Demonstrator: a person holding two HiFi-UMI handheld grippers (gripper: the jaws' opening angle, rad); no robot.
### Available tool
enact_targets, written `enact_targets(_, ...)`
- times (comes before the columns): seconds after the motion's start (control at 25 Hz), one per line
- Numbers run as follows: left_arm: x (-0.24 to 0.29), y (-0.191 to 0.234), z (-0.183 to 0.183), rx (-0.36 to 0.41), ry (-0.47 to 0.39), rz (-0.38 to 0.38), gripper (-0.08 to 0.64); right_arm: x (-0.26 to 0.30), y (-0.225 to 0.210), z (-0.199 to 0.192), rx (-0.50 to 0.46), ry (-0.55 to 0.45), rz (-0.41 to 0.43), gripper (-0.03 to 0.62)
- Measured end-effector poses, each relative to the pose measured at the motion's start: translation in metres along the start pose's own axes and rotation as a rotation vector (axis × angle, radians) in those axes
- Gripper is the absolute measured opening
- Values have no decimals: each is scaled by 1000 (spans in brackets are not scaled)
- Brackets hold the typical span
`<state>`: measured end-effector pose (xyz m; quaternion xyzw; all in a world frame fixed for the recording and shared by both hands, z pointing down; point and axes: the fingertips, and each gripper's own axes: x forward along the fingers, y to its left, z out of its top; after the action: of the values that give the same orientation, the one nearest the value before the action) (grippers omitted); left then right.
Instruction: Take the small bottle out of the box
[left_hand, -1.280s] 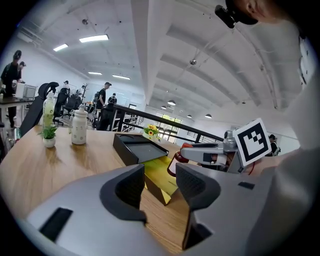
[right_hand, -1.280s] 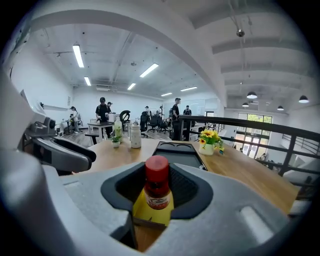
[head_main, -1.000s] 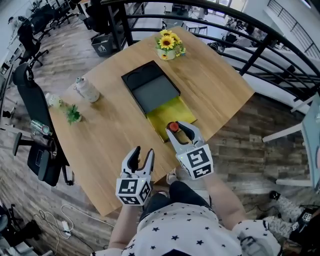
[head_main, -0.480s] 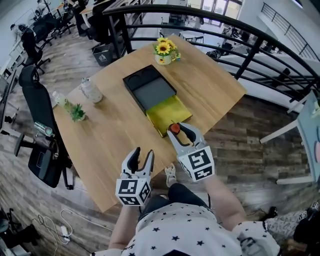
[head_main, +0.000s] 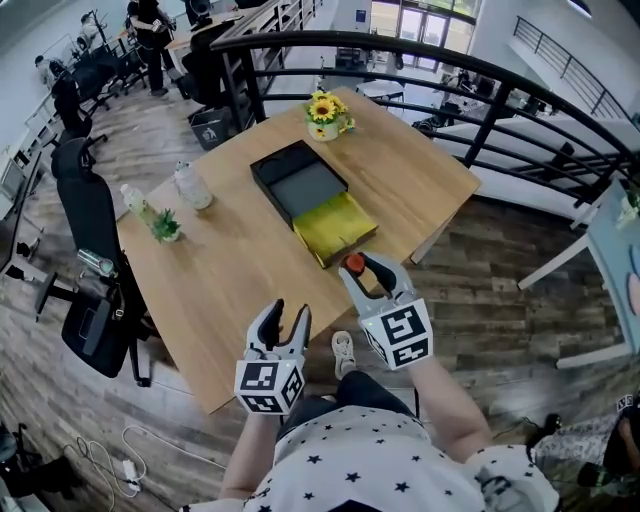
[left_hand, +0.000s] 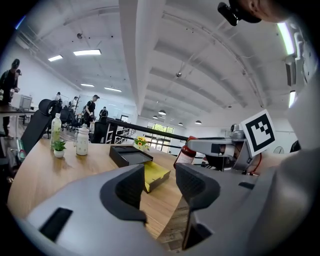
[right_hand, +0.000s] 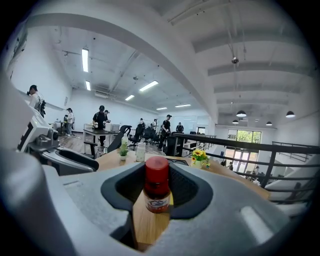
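Red-capped bottle (right_hand: 156, 186), clamped in the right gripper (head_main: 361, 267), has drawn back off the box (head_main: 335, 226); left gripper (head_main: 287, 313) stays apart, empty.

A light wooden table (head_main: 420, 190) is seen on a dark plank floor (head_main: 500, 270). At its far corner a pot of sunflowers (head_main: 325, 112) is set. Near the left edge a white lidded jar (head_main: 192, 186), a small green potted plant (head_main: 165, 227) and a clear plastic bottle (head_main: 136, 203) are grouped. A black office chair (head_main: 95, 250) is placed beside that edge. A curved black railing (head_main: 420, 50) is seen beyond the table, and loose cables (head_main: 125, 450) are strewn on the floor at lower left.
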<state>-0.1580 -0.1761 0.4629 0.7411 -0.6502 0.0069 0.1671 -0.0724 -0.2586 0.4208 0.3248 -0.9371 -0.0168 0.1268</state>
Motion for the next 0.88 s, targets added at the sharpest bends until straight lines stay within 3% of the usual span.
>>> enact_targets(0.88, -81, -33, -8, 38, -48, -47, 189, -95, 56, 12, 3, -64, -57, 143)
